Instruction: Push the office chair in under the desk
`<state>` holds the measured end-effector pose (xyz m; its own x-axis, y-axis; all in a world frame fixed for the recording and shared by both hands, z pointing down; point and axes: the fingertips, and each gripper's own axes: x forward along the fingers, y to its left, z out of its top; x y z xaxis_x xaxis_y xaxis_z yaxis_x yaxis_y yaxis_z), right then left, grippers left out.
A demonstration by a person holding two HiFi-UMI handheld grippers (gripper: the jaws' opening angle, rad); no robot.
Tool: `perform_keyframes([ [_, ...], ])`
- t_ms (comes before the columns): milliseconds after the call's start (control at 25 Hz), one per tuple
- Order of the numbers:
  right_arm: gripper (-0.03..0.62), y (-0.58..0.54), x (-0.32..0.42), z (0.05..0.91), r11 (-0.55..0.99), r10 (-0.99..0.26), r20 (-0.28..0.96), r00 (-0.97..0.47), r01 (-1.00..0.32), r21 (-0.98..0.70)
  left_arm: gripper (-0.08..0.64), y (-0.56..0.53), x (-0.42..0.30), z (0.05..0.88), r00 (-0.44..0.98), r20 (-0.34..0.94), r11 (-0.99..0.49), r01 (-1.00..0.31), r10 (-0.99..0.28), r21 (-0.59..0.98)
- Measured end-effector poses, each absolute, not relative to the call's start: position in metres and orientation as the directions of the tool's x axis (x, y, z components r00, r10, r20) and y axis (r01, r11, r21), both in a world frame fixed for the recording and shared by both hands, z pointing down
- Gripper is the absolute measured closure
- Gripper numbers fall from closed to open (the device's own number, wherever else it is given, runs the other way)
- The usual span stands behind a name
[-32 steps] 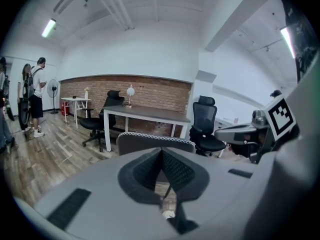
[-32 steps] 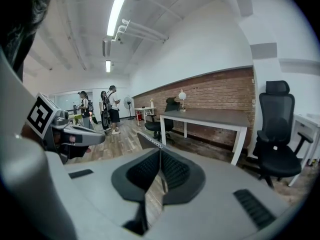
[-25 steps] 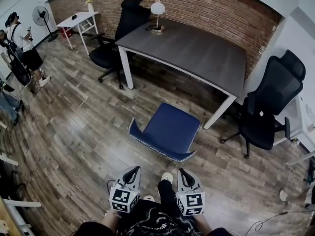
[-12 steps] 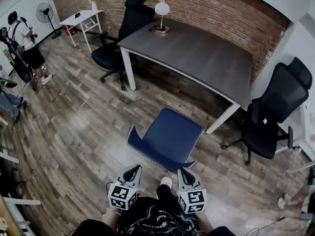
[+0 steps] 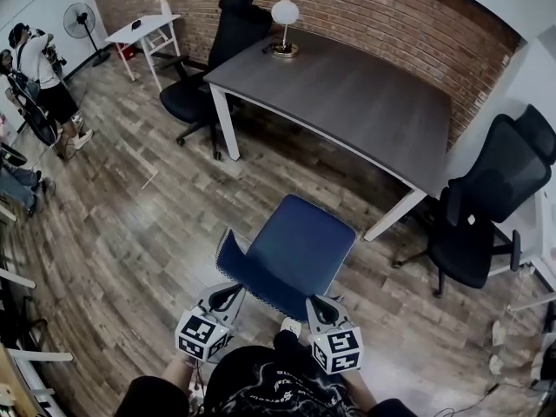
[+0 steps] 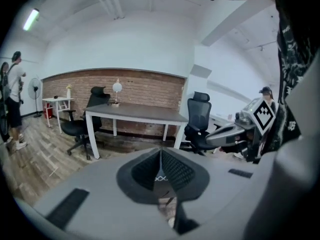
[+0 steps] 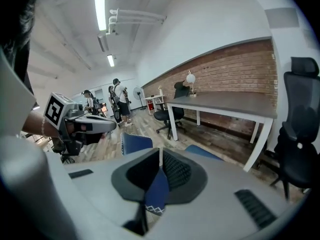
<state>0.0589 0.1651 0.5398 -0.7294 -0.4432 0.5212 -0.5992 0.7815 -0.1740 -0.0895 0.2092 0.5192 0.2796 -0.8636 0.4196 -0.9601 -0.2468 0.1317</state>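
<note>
Near centre, a blue fabric office chair (image 5: 300, 241) edged with white zigzag stitching — on a grey-brown wood-plank floor (image 5: 130, 233). Beyond, a dark grey wood-grain desk (image 5: 347, 94) with white legs; far behind, a red-brown brick wall (image 5: 373, 7).

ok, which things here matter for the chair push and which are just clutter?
Job:
- blue chair
- desk
- left gripper and right gripper, jaws shut, by the chair's backrest

Lying about:
- black chair behind the desk
- black chair at the right
- lamp
- white side table
- fan
</note>
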Motion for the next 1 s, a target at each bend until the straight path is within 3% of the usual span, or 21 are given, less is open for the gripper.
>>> perform_keyframes([
  [160, 0.553, 0.152, 0.051, 0.538, 0.821, -0.373, 0.53, -0.762, -0.536, -0.193, 0.544, 0.194, -0.091, 0.521, 0.349, 0.466, -0.354, -0.932, -0.813, 0.08],
  [320, 0.499, 0.154, 0.042, 0.542, 0.873, -0.247, 0.556, -0.793, -0.432, -0.228, 0.466, 0.193, -0.078, 0.532, 0.419, 0.528, -0.46, -0.886, -0.739, 0.059],
  [480, 0.479, 0.152, 0.037, 0.545, 0.895, -0.215, 0.59, -0.778, -0.399, -0.2, 0.411, 0.186, -0.066, 0.534, 0.481, 0.564, -0.562, -0.826, -0.672, 0.035],
  [720, 0.469, 0.151, 0.024, 0.545, 0.89, -0.208, 0.624, -0.754, -0.41, -0.198, 0.38, 0.184, -0.062, 0.542, 0.556, 0.668, -0.763, -0.646, -0.495, -0.027],
  [1000, 0.405, 0.168, 0.008, 0.552, 0.89, -0.141, 0.686, -0.714, -0.395, -0.228, 0.377, 0.193, -0.059, 0.551, 0.577, 0.753, -0.9, -0.432, -0.317, -0.047],
])
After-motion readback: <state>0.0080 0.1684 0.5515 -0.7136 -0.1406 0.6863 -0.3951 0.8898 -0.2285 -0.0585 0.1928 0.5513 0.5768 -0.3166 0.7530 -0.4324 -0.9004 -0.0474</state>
